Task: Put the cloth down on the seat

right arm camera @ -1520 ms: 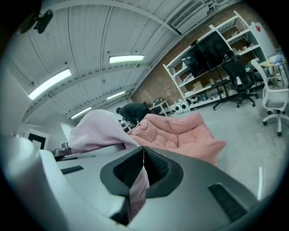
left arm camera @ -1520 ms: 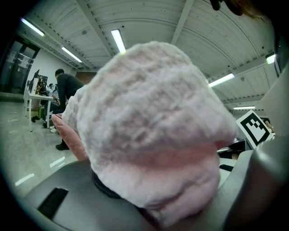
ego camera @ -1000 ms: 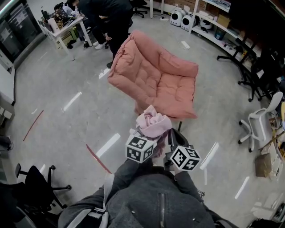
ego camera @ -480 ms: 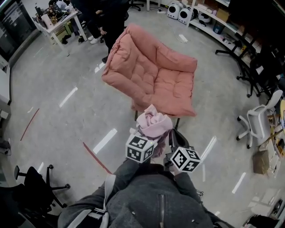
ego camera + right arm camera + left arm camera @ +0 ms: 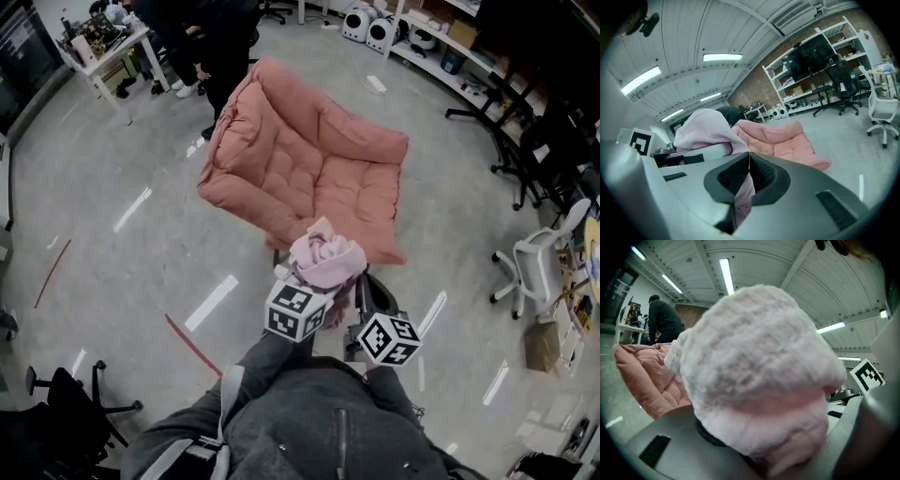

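From the head view, the pale pink cloth [image 5: 325,258] is bunched over the tips of the left gripper [image 5: 296,281] and right gripper [image 5: 364,287], held side by side, with the pink seat [image 5: 309,164] just ahead of them. The left gripper view shows its jaws clamped on a fat wad of cloth. In the right gripper view, the jaws nip a thin fold, with the bulk heaped to their left.
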